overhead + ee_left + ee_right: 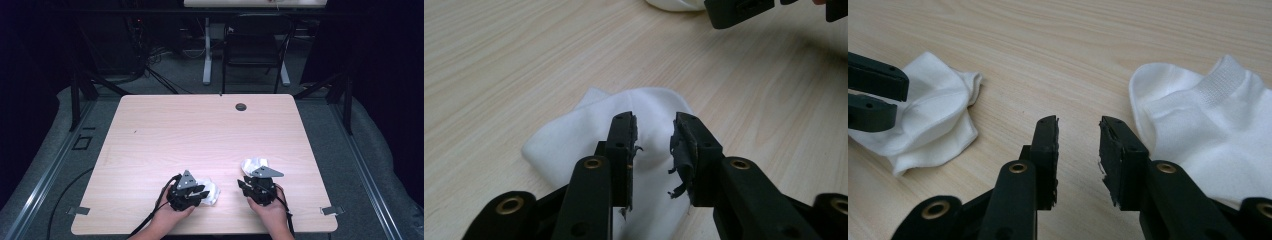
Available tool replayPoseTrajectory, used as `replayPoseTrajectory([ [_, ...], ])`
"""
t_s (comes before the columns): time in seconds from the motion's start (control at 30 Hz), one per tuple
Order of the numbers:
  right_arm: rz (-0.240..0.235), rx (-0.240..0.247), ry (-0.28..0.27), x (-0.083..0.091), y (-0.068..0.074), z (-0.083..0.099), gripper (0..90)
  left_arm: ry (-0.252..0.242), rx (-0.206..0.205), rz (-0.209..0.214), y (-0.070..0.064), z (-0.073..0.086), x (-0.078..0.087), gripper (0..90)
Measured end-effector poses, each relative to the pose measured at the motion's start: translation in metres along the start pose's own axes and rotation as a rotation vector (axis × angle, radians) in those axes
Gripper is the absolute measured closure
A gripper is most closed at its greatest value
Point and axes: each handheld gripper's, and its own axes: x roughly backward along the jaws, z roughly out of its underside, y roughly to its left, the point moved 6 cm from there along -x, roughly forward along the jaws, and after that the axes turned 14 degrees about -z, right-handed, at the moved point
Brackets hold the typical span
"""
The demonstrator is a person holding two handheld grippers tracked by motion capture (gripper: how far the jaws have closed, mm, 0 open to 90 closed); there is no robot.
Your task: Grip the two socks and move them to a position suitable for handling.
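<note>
White cotton socks lie apart on my pale wooden tabletop point(200, 125): the crumpled sock point(624, 120) under my left gripper point(654, 145), the ribbed-cuff sock point(1208, 125) beside my right gripper point(1078, 145). Both sets of fingers are spread, pinching nothing. I judge pickup comes next: lower, then close on fabric.
</note>
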Motion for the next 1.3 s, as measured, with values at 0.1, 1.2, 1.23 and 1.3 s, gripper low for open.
replayPoseTrajectory([
  [0.1,-0.002,0.001,-0.006,0.000,0.001,0.000,68.6,-0.011,-0.003,-0.002,-0.009,-0.008,-0.003,67.9],
  [1.2,-0.055,0.009,0.000,-0.008,0.013,-0.002,71.5,0.013,-0.010,-0.017,-0.021,-0.016,-0.015,89.6],
  [1.23,-0.066,0.012,0.006,-0.009,0.014,-0.002,73.4,0.009,-0.003,-0.012,-0.020,-0.016,-0.013,89.6],
  [1.3,-0.090,0.021,0.020,-0.013,0.020,-0.003,76.1,-0.001,0.012,-0.007,-0.018,-0.018,-0.010,89.7],
])
